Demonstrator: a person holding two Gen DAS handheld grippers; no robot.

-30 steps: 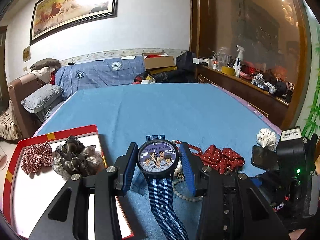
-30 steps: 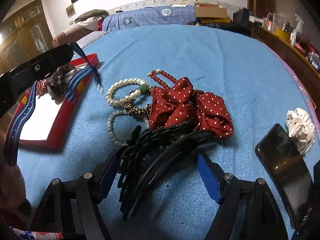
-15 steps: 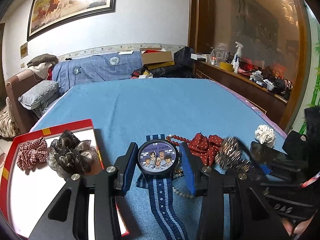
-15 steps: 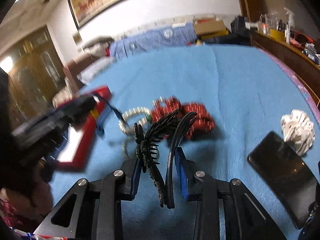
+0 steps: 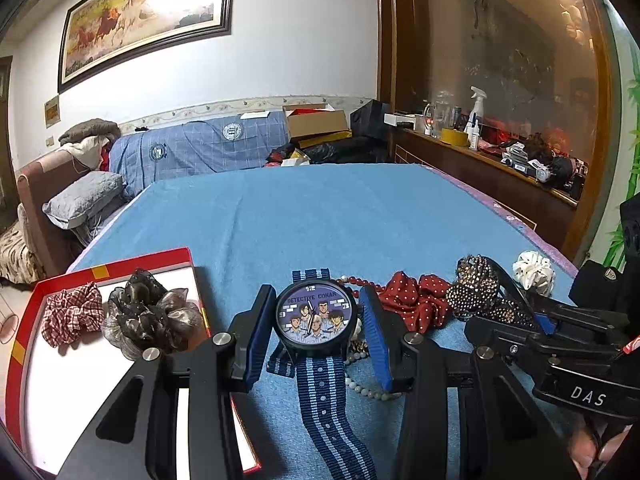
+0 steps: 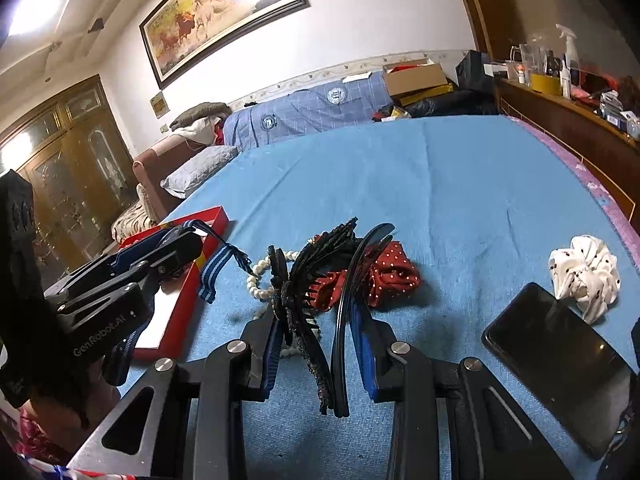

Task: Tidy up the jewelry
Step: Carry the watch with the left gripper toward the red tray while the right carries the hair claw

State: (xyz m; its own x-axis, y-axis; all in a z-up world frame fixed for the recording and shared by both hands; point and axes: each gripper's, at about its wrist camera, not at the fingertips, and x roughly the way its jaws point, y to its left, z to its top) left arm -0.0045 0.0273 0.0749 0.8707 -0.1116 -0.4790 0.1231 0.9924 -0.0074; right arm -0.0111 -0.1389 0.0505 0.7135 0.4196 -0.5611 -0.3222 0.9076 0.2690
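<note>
My left gripper (image 5: 316,300) is shut on a cartoon-faced watch (image 5: 316,318); its blue striped strap hangs down toward me. From the right wrist view the left gripper (image 6: 176,246) hovers by the red tray (image 6: 212,216). My right gripper (image 6: 316,320) is shut on a black beaded hair clip (image 6: 296,280), held upright above the blue cloth. In the left wrist view the clip (image 5: 476,292) sits at the right. The red tray (image 5: 120,264) holds a plaid scrunchie (image 5: 72,314) and a dark gauzy scrunchie (image 5: 148,316).
On the blue cloth lie a red dotted scrunchie (image 6: 392,276), a pearl bracelet (image 6: 260,276), a red bead bracelet (image 5: 352,280), a white dotted scrunchie (image 6: 584,272) and a black phone (image 6: 560,360). A wooden sideboard (image 5: 500,184) with bottles runs along the right.
My right gripper closed on the black hair clip and lifted it off the cloth, tilting it upright. The left gripper kept still with the watch.
</note>
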